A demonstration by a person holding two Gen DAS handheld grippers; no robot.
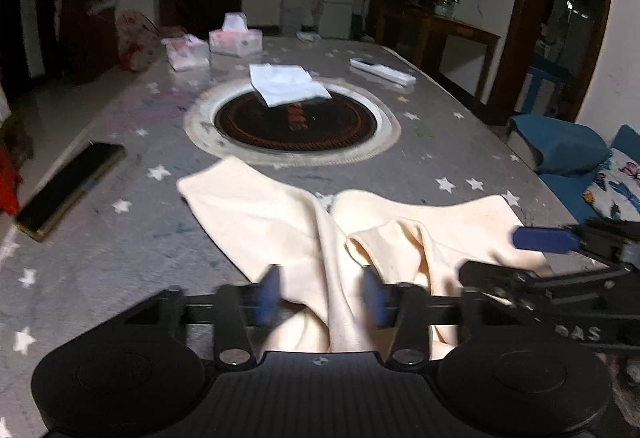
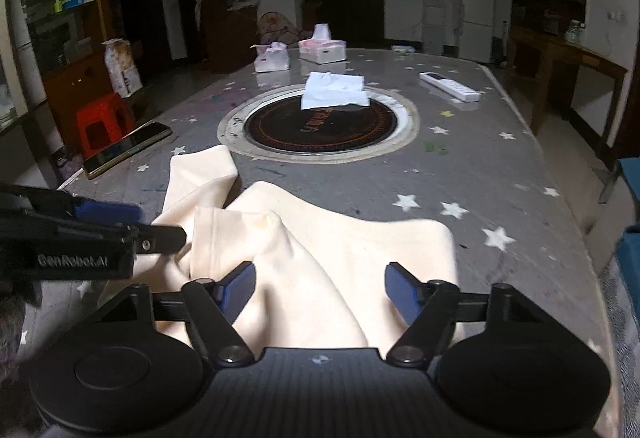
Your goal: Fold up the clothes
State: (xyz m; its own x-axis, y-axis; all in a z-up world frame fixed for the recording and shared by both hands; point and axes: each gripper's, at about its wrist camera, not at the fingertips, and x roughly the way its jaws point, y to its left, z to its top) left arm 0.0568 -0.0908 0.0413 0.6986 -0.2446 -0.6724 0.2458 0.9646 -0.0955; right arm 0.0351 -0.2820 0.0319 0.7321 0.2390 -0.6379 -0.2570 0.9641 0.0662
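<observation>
- I am working at a grey, star-printed desk (image 2: 500, 166), where a cream garment (image 2: 320, 246) is lying rumpled at the near edge, just short of the round hotplate (image 2: 320, 126) set into the middle.
- My left gripper (image 1: 322, 296) is hovering low over the cloth with its fingers (image 1: 270, 294) partly parted; a raised ridge of fabric is running up between them, but they are not pinching it.
- My right gripper (image 2: 320, 288) is poised over the right-hand part of the garment, its fingers (image 2: 400, 290) standing wide apart and gripping nothing.
- The garment is looking thin, soft and light: it is draping in loose folds, bunching along the centre, and I judge it will slump and slide on the smooth desk rather than keep a crease.
- The two far corners (image 1: 208, 178) are lying flat and exposed; hems or corners like these seem the safest places to pinch, one in each gripper, so a single layer lifts cleanly.
- A folded white cloth (image 2: 334, 90) is resting on the hotplate's far rim, while a phone (image 2: 126, 148), a remote control (image 2: 450, 86) and tissue packs (image 2: 322, 50) are sitting well apart from the work.
</observation>
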